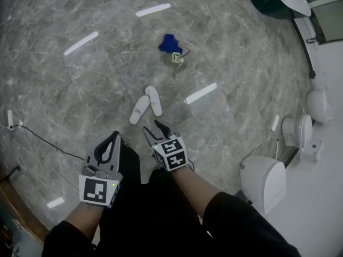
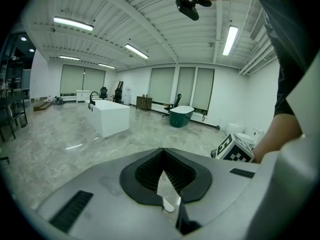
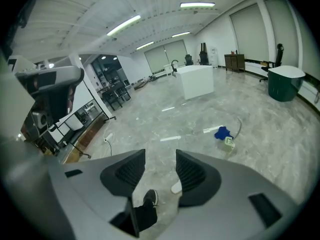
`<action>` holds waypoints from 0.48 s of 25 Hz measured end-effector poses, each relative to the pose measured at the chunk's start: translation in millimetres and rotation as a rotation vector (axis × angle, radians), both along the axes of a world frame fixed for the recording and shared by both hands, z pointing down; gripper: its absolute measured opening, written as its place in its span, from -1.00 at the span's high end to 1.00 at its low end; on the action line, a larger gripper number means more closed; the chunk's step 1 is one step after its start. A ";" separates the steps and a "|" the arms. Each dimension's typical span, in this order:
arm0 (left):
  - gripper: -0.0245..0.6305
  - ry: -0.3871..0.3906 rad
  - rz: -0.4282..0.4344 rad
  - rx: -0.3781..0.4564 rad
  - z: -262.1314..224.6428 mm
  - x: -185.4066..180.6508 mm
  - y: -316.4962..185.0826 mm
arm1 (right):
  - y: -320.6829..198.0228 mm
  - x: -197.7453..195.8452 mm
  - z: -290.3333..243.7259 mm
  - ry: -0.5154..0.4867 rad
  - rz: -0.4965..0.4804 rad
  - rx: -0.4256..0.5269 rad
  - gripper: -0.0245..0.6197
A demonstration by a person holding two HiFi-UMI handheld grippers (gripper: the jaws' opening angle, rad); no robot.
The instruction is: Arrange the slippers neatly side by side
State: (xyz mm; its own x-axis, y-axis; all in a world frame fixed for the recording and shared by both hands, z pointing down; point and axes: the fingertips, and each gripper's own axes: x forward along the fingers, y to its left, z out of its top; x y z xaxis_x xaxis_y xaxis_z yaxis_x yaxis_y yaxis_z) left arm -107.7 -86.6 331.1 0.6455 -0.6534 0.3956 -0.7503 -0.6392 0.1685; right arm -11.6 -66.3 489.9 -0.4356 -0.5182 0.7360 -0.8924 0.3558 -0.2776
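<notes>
Slippers [image 1: 154, 100] are in neither of your tongs. Your left gripper [image 1: 113, 138] has its jaws pressed together at the tips, with nothing between them. It sits nearer to you than the slippers and to their left. Your right gripper [image 1: 151, 126] has its jaws spread and empty. It sits just short of the slippers, pointing down at them, apart from them. In the right gripper view the gap between those jaws [image 3: 160, 154] shows only bare floor, your dark shoe [image 3: 149, 199] and the tip of one slipper [image 3: 176, 187].

Both white slippers lie on the grey marble floor [image 1: 80, 84]. They touch at their far ends and splay apart towards you, like an upside-down V. Beyond the slippers a blue cloth [image 1: 169, 43] lies well apart from them. A thin cable [image 1: 43, 141] runs over the floor far to their left. White toilets [image 1: 262, 178] stand far to their right.
</notes>
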 end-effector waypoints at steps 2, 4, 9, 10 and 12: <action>0.92 0.000 -0.011 0.004 7.6 -0.5 -2.1 | -0.5 -2.0 19.2 -0.004 0.000 -0.013 0.40; 0.92 0.008 -0.024 0.012 14.5 1.6 -4.6 | -0.5 -0.8 38.7 -0.001 0.002 -0.025 0.40; 0.92 0.003 -0.046 0.002 49.3 2.5 -9.4 | -6.4 2.7 88.8 0.009 0.012 -0.061 0.40; 0.92 0.003 -0.052 0.000 57.3 3.2 -10.9 | -8.8 3.0 98.2 0.009 0.010 -0.066 0.40; 0.92 0.006 -0.065 -0.002 75.3 4.4 -14.0 | -12.3 3.7 118.5 0.012 0.001 -0.078 0.40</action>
